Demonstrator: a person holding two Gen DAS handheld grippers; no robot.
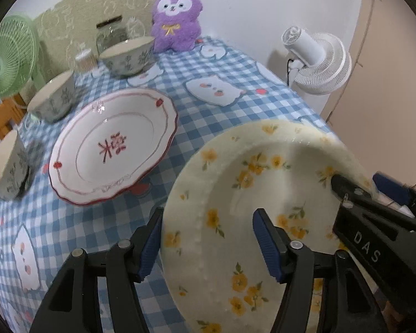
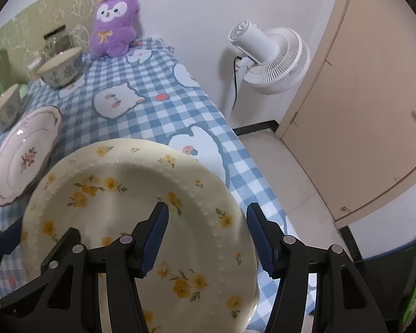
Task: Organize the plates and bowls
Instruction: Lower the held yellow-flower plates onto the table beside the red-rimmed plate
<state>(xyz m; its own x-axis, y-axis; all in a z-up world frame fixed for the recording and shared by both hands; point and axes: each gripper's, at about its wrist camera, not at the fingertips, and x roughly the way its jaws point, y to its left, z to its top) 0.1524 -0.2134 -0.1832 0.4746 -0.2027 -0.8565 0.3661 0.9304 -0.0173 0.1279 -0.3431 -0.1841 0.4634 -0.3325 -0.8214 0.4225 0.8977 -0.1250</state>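
Both grippers, left & right, straddle yellow-flower plate rim, jaws apart.

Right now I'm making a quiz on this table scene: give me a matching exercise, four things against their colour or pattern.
Things:
1. plush toy
2. lifted plate
3. flat plate
4. tablecloth

Descriptions:
a. red rim line, red character in the middle
b. blue and white checks
c. purple
d. cream with yellow flowers

Pairs: 1-c, 2-d, 3-a, 4-b
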